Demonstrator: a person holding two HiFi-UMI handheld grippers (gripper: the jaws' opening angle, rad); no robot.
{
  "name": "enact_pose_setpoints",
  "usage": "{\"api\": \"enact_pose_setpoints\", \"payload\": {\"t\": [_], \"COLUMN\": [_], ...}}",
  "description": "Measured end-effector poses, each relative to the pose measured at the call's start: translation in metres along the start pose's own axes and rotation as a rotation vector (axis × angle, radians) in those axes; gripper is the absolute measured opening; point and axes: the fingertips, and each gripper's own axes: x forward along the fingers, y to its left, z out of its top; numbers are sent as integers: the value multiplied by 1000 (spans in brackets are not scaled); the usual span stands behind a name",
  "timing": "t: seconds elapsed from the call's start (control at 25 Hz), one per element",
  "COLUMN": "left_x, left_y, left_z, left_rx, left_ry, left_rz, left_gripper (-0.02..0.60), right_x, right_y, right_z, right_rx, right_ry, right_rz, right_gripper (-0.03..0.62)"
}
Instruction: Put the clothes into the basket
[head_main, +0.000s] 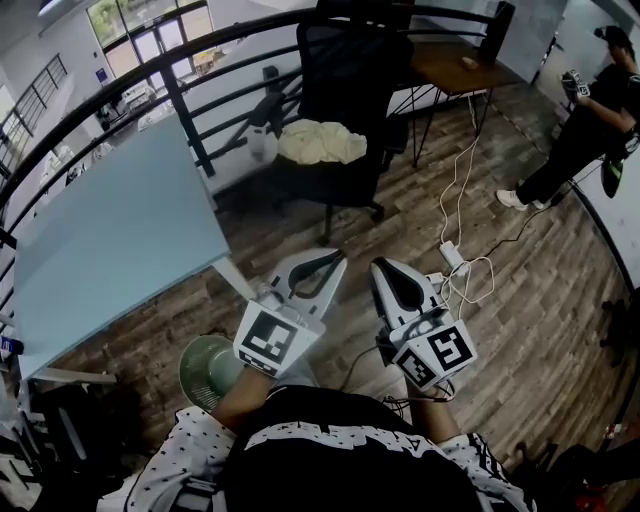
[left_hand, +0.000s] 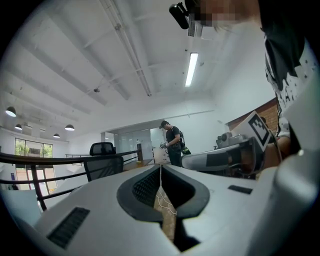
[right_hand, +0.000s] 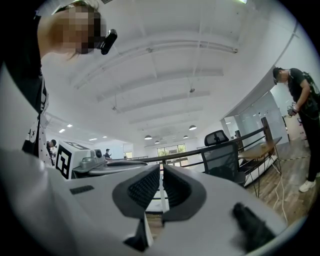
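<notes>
Big open loft room, wood floor (head_main: 520, 300) all over, dark railing (head_main: 150, 75) curving round behind the black office chair (head_main: 350, 60). Pale blue surface (head_main: 110, 230) just left of the chair. Round green thing (head_main: 205, 368) well short of the chair, down by the left arm. Maybe the basket, can't say for sure. Pale yellow clothes (head_main: 322, 142) crumpled right on the chair's seat. Look soft, light and floppy, so probably best to pinch a raised fold near the middle of the heap and expect loose ends to trail. Left tool (head_main: 335, 260) and right tool (head_main: 384, 266) both pinched fully together with nothing in them, side by side, still well short of the chair.
</notes>
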Motion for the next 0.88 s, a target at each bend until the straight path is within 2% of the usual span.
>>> {"api": "enact_pose_setpoints", "payload": {"t": [0.2,0.4,0.88], "left_x": [8,10,7], "left_y": [36,78,163], "left_z": [-3,-12,-25], "left_rx": [-5,4,-12], "left_ry": [-11,-12,-18], "left_rz": [3,33,14], "left_gripper": [18,18,18], "right_x": [35,78,167], "right_y": [-14,-16,-8], "right_z": [6,2,-7], "right_rx": [-15,-31,-43], "right_ry": [-25,5,24], "right_rz": [-41,-28,-33], "right_gripper": [34,34,34]}}
